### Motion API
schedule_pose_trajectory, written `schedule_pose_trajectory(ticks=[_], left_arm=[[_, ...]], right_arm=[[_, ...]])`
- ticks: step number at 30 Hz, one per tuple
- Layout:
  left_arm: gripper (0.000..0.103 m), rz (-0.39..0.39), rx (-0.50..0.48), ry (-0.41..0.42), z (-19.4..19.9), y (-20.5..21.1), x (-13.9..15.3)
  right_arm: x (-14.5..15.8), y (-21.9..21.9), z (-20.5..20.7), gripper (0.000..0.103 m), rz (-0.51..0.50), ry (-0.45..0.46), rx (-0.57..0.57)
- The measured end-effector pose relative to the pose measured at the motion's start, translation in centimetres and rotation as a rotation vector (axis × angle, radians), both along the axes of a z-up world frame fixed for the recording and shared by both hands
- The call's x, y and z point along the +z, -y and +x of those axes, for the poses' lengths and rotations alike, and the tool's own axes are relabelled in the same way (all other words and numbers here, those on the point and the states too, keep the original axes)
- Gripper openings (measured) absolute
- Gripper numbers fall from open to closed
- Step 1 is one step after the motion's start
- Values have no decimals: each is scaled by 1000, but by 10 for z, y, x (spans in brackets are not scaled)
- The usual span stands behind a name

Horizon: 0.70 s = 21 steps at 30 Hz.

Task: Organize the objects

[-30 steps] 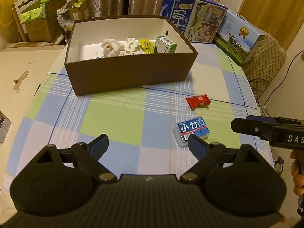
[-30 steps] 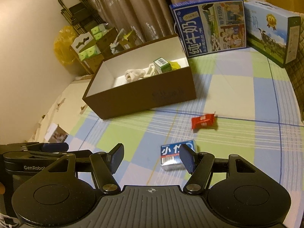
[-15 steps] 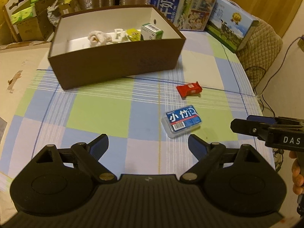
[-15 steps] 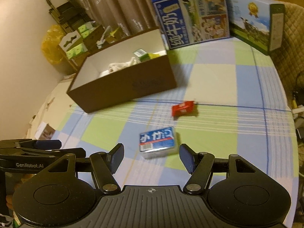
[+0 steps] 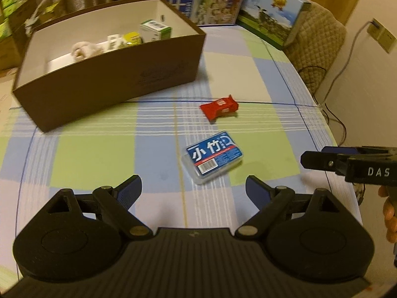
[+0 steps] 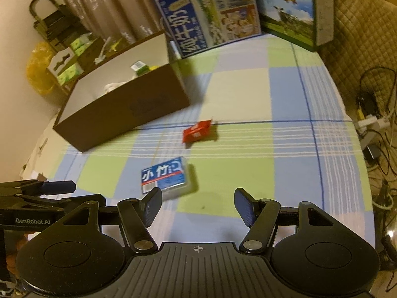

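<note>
A clear plastic case with a blue label (image 5: 214, 158) (image 6: 165, 176) lies flat on the checked tablecloth (image 5: 99, 156). Just beyond it lies a small red packet (image 5: 219, 106) (image 6: 197, 130). A brown cardboard box (image 5: 106, 79) (image 6: 124, 114) stands open at the back left and holds several small items. My left gripper (image 5: 193, 190) is open, short of the blue case, with nothing between its fingers. My right gripper (image 6: 197, 203) is also open and empty; the blue case lies by its left fingertip. In the left wrist view the right gripper (image 5: 330, 159) shows at the right edge.
Two printed milk cartons (image 5: 206, 0) (image 5: 273, 22) stand along the table's far edge. A quilted chair back (image 5: 317, 47) is behind the right side. Cables and a power strip (image 6: 372, 124) lie on the floor to the right. Boxes and a rack (image 6: 62, 49) stand at far left.
Both grippers have swung to the right, so the brown box, red packet and blue case slid leftward in both views. Both stay open and empty.
</note>
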<state>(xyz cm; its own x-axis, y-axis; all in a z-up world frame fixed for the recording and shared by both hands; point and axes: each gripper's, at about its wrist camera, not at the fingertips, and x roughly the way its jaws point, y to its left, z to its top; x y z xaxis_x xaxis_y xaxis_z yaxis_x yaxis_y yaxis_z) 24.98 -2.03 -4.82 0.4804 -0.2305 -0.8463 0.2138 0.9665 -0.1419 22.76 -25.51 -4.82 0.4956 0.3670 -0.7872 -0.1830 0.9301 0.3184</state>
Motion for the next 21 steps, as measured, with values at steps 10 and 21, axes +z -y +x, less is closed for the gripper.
schedule_pose_trajectory(ticks=[10,21], left_arm=[[89,48,-152,9,25,20,-28],[88,157,-384,8,55,56,-72]], right_arm=[[-10,13,4,62,-2,-38,-84],[-26,25,2,62,-4,-87,-191]])
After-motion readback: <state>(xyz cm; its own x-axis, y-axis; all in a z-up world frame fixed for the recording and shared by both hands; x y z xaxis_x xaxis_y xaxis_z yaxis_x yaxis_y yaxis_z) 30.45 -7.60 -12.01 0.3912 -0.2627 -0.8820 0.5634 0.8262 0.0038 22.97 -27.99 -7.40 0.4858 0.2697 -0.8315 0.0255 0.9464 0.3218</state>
